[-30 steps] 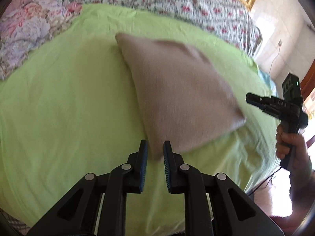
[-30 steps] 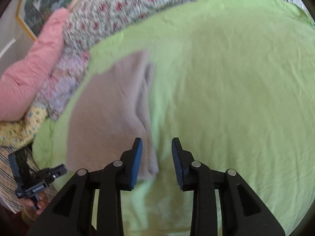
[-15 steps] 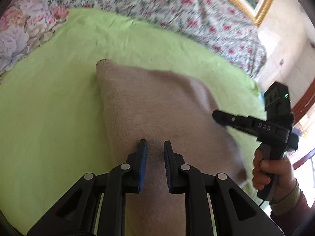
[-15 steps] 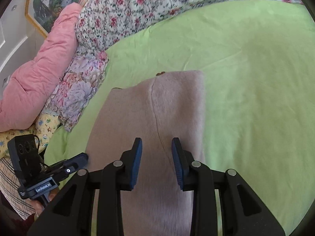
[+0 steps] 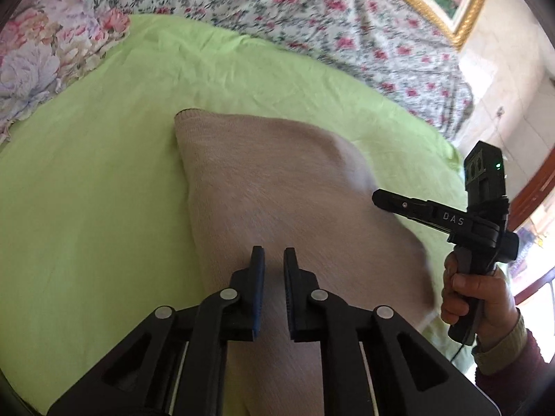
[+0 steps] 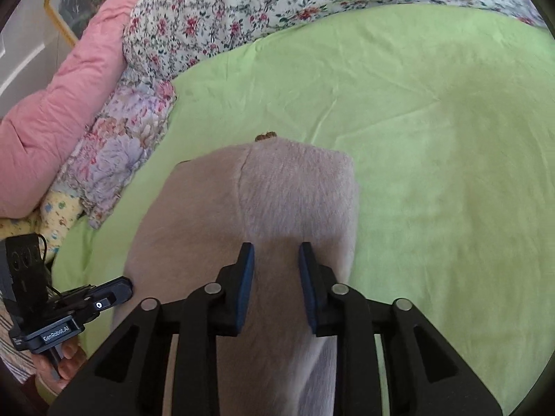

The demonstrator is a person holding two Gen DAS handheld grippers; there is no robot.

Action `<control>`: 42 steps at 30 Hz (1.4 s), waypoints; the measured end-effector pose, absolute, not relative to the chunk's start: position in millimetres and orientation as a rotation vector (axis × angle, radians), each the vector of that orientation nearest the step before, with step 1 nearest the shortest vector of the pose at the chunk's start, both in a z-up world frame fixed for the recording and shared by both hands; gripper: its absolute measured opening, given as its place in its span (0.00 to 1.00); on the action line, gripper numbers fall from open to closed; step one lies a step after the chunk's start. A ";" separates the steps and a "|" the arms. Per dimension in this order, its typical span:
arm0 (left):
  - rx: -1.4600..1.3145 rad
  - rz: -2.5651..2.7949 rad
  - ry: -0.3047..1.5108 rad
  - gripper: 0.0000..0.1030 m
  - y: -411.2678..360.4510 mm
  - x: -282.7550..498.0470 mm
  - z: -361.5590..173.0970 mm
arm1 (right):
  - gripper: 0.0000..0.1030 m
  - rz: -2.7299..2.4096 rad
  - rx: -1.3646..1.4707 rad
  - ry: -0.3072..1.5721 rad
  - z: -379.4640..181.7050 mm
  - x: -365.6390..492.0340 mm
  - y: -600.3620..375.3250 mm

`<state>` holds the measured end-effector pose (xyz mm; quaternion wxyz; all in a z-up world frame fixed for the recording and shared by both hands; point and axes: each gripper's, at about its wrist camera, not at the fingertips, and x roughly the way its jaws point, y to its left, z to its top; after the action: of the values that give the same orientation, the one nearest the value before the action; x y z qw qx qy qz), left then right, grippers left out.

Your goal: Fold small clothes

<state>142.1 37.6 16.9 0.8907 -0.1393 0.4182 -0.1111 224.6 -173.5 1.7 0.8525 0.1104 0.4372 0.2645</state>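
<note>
A beige knitted garment lies folded on the green bedsheet; it also shows in the right wrist view, with a fold line down its middle. My left gripper hovers over the garment's near part with its jaws a narrow gap apart and nothing between them. My right gripper is open and empty above the garment's near end. Each gripper shows in the other's view, the right one at the garment's right edge, the left one at its left edge.
A floral quilt and floral pillows border the sheet at the back. A pink pillow lies far left in the right wrist view. A framed picture hangs on the wall. The bed edge runs behind the right hand.
Both grippers have moved from beside the garment to over its near end. The garment now lies flatter and closer in both views. Both jaw gaps look unchanged.
</note>
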 end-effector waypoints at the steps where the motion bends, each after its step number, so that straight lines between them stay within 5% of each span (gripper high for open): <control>1: -0.293 -0.248 0.861 0.10 36.2 133.5 19.4 | 0.27 0.559 0.228 0.913 5.9 215.5 -176.3; 10: -0.253 -0.334 0.920 0.11 13.9 60.8 0.9 | 0.28 0.617 0.221 0.912 10.2 142.0 -197.2; 26: -0.262 -0.298 0.969 0.17 8.6 57.4 -21.8 | 0.29 0.543 0.142 0.985 -28.1 114.1 -204.2; 36: -0.205 -0.223 0.924 0.53 9.5 35.9 -0.8 | 0.36 0.547 0.182 0.912 5.7 89.5 -206.2; 42: -0.180 -0.201 0.931 0.54 11.7 20.2 -2.5 | 0.44 0.542 0.173 0.901 10.9 61.5 -208.6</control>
<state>20.2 11.7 -2.5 0.8847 -0.0867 0.4476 -0.0968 61.5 -208.6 10.9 0.8614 0.0825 0.4295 0.2583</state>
